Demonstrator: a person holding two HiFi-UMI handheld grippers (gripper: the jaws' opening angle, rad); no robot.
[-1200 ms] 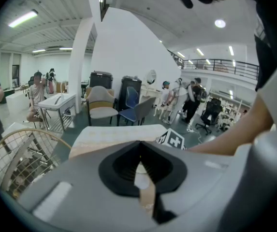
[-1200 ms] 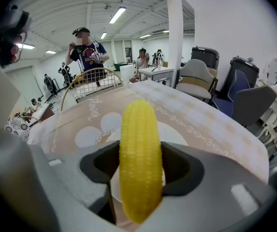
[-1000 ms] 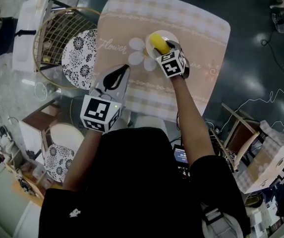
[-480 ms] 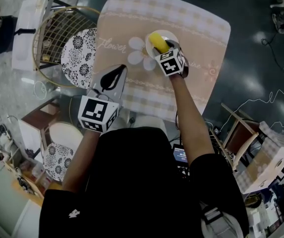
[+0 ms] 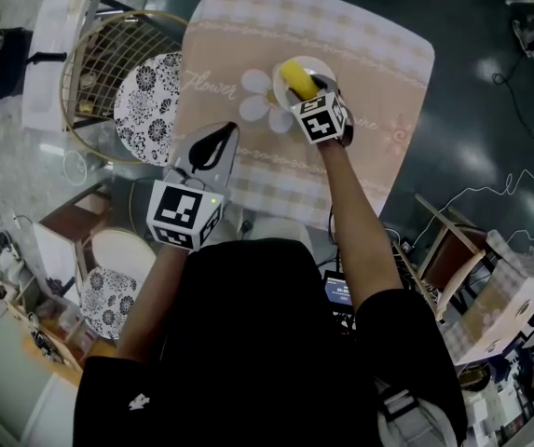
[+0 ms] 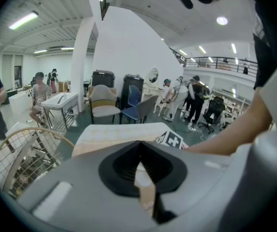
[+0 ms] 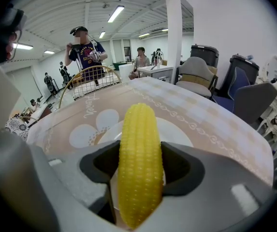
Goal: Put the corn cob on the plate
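Right gripper view showed the right claw (image 7: 139,170) clamped on the yellow corn cob (image 7: 138,149). The cob pointed forward over the white plate (image 7: 179,132) just below and ahead of the claw, likely poised for setting down. The jaws hid whether cob and plate touched. Behind and left, over the tablecloth (image 5: 360,45), the left claw (image 6: 139,175) sat closed on nothing, apparently idle.
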